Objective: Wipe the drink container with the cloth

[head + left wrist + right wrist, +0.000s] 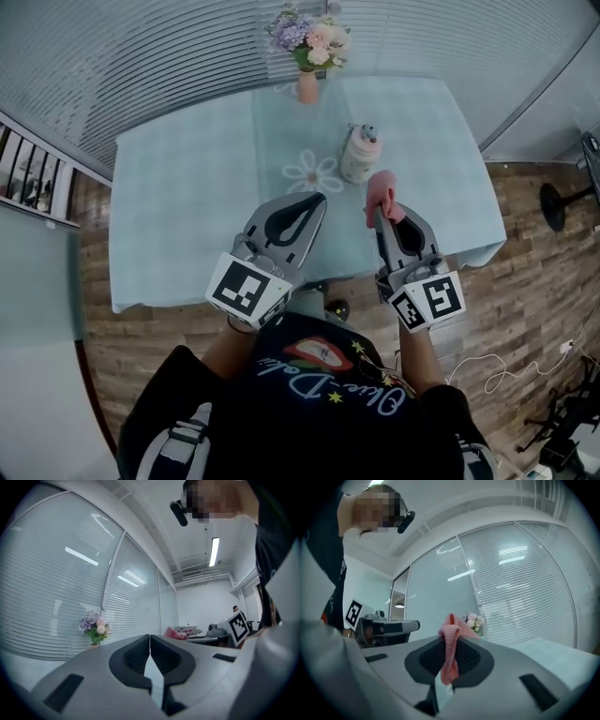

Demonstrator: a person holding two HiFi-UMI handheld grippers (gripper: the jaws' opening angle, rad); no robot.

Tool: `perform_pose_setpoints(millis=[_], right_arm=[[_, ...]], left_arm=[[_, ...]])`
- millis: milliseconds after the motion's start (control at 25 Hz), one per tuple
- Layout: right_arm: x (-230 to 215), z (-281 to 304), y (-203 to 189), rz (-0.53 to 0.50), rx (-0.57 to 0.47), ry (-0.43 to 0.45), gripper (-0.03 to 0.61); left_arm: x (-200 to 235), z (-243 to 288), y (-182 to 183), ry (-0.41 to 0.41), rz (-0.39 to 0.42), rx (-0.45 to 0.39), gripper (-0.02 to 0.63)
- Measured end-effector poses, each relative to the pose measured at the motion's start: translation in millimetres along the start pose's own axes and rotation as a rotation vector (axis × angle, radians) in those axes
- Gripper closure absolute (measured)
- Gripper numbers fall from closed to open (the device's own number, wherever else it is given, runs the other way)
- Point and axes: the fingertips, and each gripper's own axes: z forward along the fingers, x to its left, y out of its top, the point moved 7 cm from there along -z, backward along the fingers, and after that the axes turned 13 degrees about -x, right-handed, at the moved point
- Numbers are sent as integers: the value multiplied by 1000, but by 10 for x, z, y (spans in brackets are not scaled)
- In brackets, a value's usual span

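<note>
A white drink container (pixel 359 155) with a grey lid stands upright on the pale blue tablecloth (pixel 187 187), right of a flower print. My right gripper (pixel 379 212) is shut on a pink cloth (pixel 382 196), held just in front of the container and tilted up; the cloth (pixel 450 652) hangs pinched between the jaws in the right gripper view. My left gripper (pixel 319 198) is shut with nothing in it, raised over the table's front, left of the right one. In the left gripper view its jaws meet at the tips (pixel 149 636). The container does not show in either gripper view.
A pink vase of flowers (pixel 309 47) stands at the table's far edge, also seen as a flower bunch (pixel 95 627) in the left gripper view. Slatted blinds back the table. Wood floor lies around it, with a black stand base (pixel 555 204) and a white cable (pixel 506 370) at right.
</note>
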Motion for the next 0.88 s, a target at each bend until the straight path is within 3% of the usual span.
perform_pose_setpoints(millis=[360, 880], right_arm=[[184, 779, -337, -96, 82, 68, 552], [-234, 1158, -775, -196, 168, -204, 552]], left_arm=[[401, 280, -11, -12, -14, -41, 609], [959, 220, -260, 4, -99, -37, 609]])
